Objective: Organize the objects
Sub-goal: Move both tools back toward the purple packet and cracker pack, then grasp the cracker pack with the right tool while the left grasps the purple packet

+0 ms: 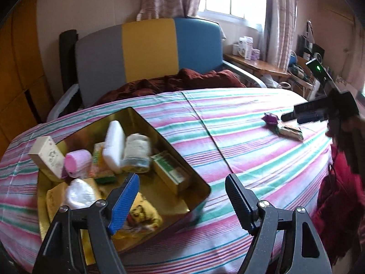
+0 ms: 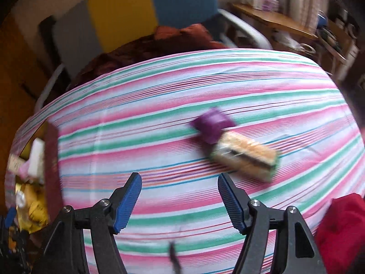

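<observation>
We see our left tool [image 1: 182, 196] hanging over the near edge of a surface covered in a pink, green and white striped cloth [image 1: 228, 123], its blue ribbed pads spread well apart with nothing between them. Below and to its left sits an open rectangular gold metal tin [image 1: 173, 143], already crowded: a white plastic bottle [image 1: 114, 146] standing tilted near the middle, a pink roll [image 1: 76, 163] beside a cream floral carton [image 1: 48, 157] at the tin's far left rim, a pale wrapped cylinder [image 1: 136, 151] just right of the bottle, a green and white box [image 1: 171, 172] lying along the right wall, and a yellow patterned cloth [image 1: 141, 217] at the near end, partly hidden behind the left pad.

Our right tool [image 2: 180, 202] also stands open and empty, pointing down at bare striped cloth. Just beyond it and to the right lie the two things still outside the tin: a small purple wrapped piece [image 2: 211, 126] touching the end of a tan snack bar in a clear wrapper with green edges [image 2: 246, 159]. Both are blurred, so we cannot read their print. From the left view, the right tool [image 1: 303, 116] shows near those two pieces at the far right, well apart from the tin. A red garment [image 2: 342, 226] shows at the surface's right edge.
</observation>
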### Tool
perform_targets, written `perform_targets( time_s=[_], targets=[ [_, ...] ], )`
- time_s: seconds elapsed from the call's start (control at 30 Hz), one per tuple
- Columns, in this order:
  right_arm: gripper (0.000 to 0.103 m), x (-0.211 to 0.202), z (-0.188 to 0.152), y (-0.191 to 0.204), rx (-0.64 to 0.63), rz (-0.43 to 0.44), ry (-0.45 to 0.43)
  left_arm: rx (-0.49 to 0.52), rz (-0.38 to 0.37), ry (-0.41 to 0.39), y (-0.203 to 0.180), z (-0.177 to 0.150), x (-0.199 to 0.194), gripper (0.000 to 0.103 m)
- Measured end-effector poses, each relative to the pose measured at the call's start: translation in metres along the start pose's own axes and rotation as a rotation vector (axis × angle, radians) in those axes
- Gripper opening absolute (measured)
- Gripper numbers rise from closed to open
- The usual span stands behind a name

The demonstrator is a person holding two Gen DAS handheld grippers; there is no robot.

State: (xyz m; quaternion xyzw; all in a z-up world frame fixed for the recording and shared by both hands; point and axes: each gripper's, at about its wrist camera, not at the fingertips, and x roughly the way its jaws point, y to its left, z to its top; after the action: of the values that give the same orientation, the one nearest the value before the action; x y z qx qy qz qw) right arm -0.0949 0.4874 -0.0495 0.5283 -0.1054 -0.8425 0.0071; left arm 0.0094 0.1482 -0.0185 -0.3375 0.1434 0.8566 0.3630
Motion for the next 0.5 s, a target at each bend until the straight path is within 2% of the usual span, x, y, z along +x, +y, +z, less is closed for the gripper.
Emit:
perform_targets(
  time_s=[0.1, 0.23, 0.43, 0.5],
  targets=[
    [0.076, 0.005, 0.018, -0.035, 0.062, -0.034, 0.001, 0.006, -0.02, 0.02, -0.003, -0.001, 0.007, 0.078],
    [0.077, 0.023, 0.036, -0.072, 0.103, -0.084, 0.022, 0.008, -0.036, 0.049, -0.007, -0.002, 0.017, 0.078],
    [0.077, 0.062, 0.05, -0.081, 0.026, -0.095, 0.102, 0.011, -0.054, 0.08, -0.012, -0.001, 0.028, 0.078],
    [0.077, 0.076, 0.051, -0.08, 0.008, -0.069, 0.136, 0.015, -0.058, 0.091, -0.014, 0.0, 0.032, 0.078]
  ],
)
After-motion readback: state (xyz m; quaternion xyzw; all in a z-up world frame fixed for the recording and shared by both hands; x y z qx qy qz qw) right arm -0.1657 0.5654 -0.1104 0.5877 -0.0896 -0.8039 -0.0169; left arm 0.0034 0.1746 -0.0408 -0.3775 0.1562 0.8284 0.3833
